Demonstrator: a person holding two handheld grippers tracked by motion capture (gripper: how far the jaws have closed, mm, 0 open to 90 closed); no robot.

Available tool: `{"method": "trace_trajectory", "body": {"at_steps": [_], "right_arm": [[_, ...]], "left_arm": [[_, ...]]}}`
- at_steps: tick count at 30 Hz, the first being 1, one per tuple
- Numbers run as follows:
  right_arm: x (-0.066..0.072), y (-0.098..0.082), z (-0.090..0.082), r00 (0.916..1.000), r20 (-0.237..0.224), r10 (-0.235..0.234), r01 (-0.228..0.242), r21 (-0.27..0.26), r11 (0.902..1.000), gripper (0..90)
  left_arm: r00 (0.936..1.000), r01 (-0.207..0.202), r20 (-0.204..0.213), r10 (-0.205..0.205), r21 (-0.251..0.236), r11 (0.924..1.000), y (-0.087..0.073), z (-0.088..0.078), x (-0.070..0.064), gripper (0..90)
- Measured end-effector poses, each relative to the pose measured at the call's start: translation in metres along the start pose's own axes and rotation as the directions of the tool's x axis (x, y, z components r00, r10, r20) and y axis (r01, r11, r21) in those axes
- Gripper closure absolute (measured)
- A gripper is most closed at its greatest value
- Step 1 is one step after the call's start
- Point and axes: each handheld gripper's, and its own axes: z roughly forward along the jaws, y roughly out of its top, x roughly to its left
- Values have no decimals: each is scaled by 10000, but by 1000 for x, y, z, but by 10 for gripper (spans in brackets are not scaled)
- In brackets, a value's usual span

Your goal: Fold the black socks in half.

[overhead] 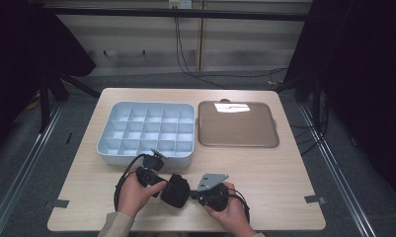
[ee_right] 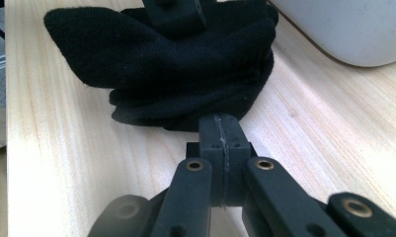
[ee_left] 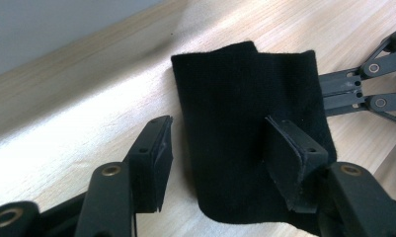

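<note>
A black knitted cloth [overhead: 176,191] lies bunched on the wooden table [overhead: 274,182] near its front edge, between my two hands. My left gripper [overhead: 167,186] reaches it from the left. In the left gripper view the left gripper [ee_left: 220,133] is open: one pad [ee_left: 294,158] rests on top of the folded cloth [ee_left: 235,98], the other [ee_left: 156,153] stands clear over bare wood. My right gripper [overhead: 191,194] comes in from the right. Its jaws are shut, pad against pad, and the right gripper [ee_right: 220,123] touches the near edge of the cloth [ee_right: 161,59]; nothing visible is pinched.
A pale blue tray with several compartments [overhead: 146,148] stands just behind the hands; its wall [ee_right: 353,29] is close to the cloth. A flat brown tray [overhead: 237,123] sits to its right. Bare tabletop stretches to the right front.
</note>
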Motion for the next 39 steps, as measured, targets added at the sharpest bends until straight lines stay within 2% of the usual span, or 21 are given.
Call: {"method": "trace_trajectory", "body": {"at_steps": [10,15,31,39], "right_arm": [[0,0,0,10000,3,-33,33,11,10000,900],[0,0,0,10000,7,-60,60,7,10000,900],[1,0,0,10000,18,-50,50,-2,10000,900],[1,0,0,10000,1,-39,39,-17,10000,900]], "left_arm": [[9999,116,73,-115,-172,9998,0,5,-2,453],[10000,-8,64,9,-90,10000,1,5,-2,453],[9999,105,41,-104,-146,9998,2,8,-4,454],[10000,-25,-54,25,-44,10000,2,10,-6,452]]}}
